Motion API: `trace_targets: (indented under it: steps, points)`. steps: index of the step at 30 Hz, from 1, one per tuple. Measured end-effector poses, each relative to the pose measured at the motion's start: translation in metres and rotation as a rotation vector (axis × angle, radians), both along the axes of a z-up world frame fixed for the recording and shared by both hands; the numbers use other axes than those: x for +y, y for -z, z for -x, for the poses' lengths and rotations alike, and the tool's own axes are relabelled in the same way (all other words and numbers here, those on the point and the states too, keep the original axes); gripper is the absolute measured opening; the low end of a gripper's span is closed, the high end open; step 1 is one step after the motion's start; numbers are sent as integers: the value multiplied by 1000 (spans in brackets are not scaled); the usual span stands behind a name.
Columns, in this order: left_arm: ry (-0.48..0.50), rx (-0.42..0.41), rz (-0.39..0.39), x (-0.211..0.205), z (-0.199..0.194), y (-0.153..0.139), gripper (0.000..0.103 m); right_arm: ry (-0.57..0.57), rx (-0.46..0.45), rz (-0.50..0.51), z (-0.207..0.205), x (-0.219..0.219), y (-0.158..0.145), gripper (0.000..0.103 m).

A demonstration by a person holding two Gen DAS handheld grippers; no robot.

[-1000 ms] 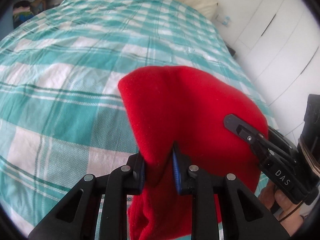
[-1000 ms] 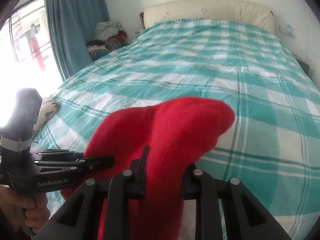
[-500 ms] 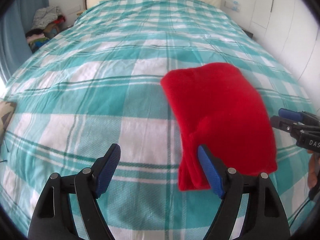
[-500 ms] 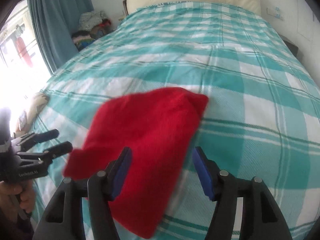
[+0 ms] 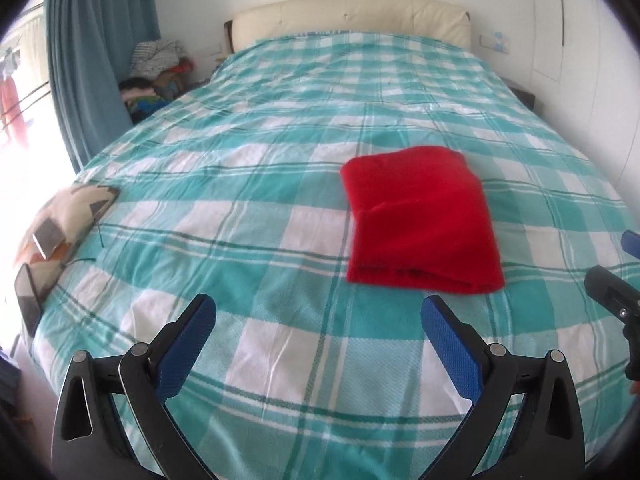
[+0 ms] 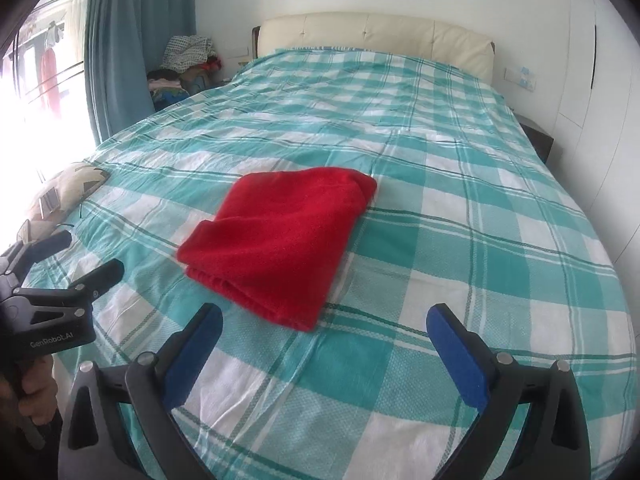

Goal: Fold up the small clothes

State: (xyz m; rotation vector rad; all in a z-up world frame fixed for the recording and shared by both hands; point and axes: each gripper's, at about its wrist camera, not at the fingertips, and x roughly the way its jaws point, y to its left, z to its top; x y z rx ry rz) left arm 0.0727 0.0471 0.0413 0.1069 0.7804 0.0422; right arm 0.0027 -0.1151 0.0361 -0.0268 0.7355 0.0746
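Note:
A folded red garment [image 5: 420,224] lies flat on the teal-and-white checked bedspread [image 5: 248,184], its folded edge toward me. My left gripper [image 5: 318,308] hovers just short of it and to its left, jaws opening wide, nothing between them. In the right wrist view the same red garment [image 6: 280,240] lies ahead and slightly left of my right gripper [image 6: 325,314], whose jaws are also opening with only bedspread between them. The left gripper [image 6: 60,276] shows at that view's left edge, held by a hand [image 6: 36,392].
A patterned cushion [image 5: 68,216] with small flat devices on it lies at the bed's left edge. A pile of clothes [image 5: 156,76] sits beside the blue curtain [image 5: 92,60]. The cream headboard [image 5: 352,20] is at the far end, white wardrobe doors [image 5: 592,60] to the right.
Both grippers let go of the red garment, opened wide and drew back. The garment now lies folded on the bed instead of hanging from the jaws.

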Motion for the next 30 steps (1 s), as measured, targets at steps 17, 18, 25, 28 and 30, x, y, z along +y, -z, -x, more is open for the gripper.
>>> trace_targets:
  steps: [17,18,25,28,30]
  points:
    - [-10,-30,29,-11,58,-26,103,56,-9,66,60,16,-18,102]
    - [-8,-32,26,-11,58,-26,103,61,-9,69,61,16,-18,102]
    - [23,-44,35,-15,64,-27,103,76,-4,66,63,11,-15,102]
    - [33,-43,41,-17,66,-28,103,72,0,61,63,12,-15,102]
    - [30,-51,29,-18,68,-29,103,70,-2,56,63,13,-15,102]
